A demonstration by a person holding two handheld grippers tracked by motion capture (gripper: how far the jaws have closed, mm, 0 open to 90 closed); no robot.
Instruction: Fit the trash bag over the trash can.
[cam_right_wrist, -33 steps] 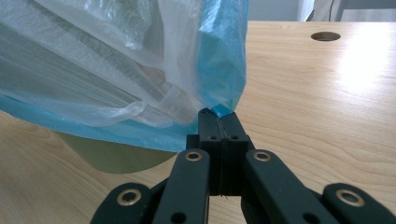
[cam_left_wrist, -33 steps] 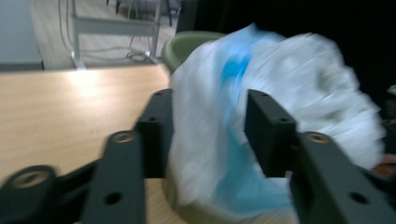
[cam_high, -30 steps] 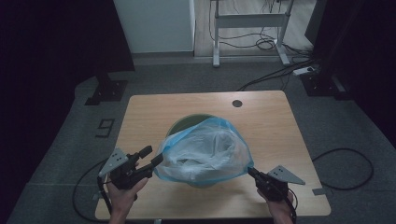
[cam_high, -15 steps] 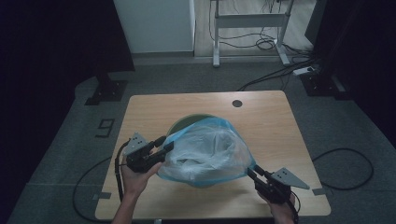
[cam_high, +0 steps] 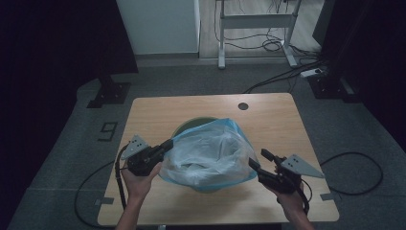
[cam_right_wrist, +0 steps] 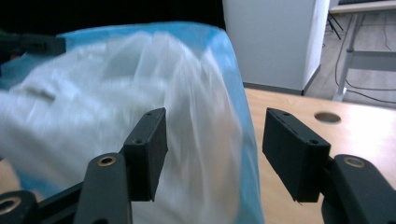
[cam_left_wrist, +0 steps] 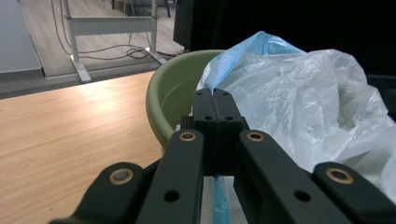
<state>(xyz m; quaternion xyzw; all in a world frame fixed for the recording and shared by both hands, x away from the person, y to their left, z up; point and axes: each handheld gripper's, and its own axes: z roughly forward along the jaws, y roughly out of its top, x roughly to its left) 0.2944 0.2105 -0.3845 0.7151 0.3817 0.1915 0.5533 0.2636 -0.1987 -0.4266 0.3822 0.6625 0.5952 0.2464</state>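
High view showed a wooden worktop point(cam_high: 158, 112) on grey carpet; left gripper view showed the left tool point(cam_left_wrist: 215, 106) pinching the bag point(cam_left_wrist: 303, 93), right tool point(cam_right_wrist: 212, 140) just opened, gripping nothing.

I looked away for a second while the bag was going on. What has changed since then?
The left gripper moved in to the plastic bag and closed on its blue edge. The right gripper let go; its jaws have just been opening, clear of the bag. The green basin and table stayed put.
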